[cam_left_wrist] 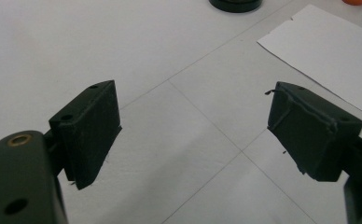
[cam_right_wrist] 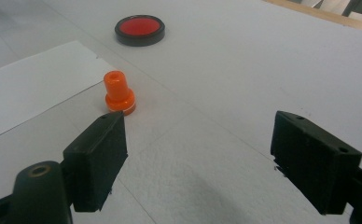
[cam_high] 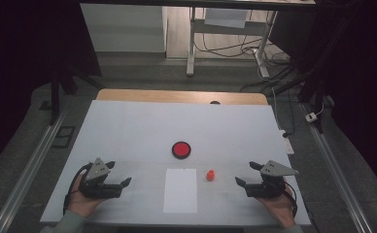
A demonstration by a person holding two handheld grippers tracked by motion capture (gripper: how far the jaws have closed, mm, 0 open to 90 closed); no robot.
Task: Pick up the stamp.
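- Orange stamp (cam_right_wrist: 118, 92): a small plastic piece with a narrow cylindrical handle on a wider round base is seen standing upright on the white table (cam_high: 128, 126). It is located just beside the right edge of the white paper sheet (cam_high: 180, 190), apart from it, and nearer the person than the red ink pad (cam_high: 181, 149).
- Position relative to the grippers: the stamp lies between the two, closer to the right gripper (cam_high: 247, 174). In the right gripper view it is found ahead of the jaws, toward the left one, not between them.
- Jaw state: the jaws of the right gripper are spread wide with nothing between them. The jaws of the left gripper (cam_high: 119, 174) are likewise held wide apart and empty over bare table.
- Handling, as judged: the stamp is expected to be light and rigid, with a smooth, somewhat slippery surface. It is narrow at the top and may be tipped by a sideways nudge.
- Grip point, as judged: the upright handle above the base flange is recommended, with a pad set on each side. The flange is expected to stop the piece sliding downward out of the pads.
- Caution: moderate closing force is considered sufficient. The underside is hidden, so its condition cannot be told.
- Ink pad: a round black case with a red face is seen, lying flat, well apart from both grippers.
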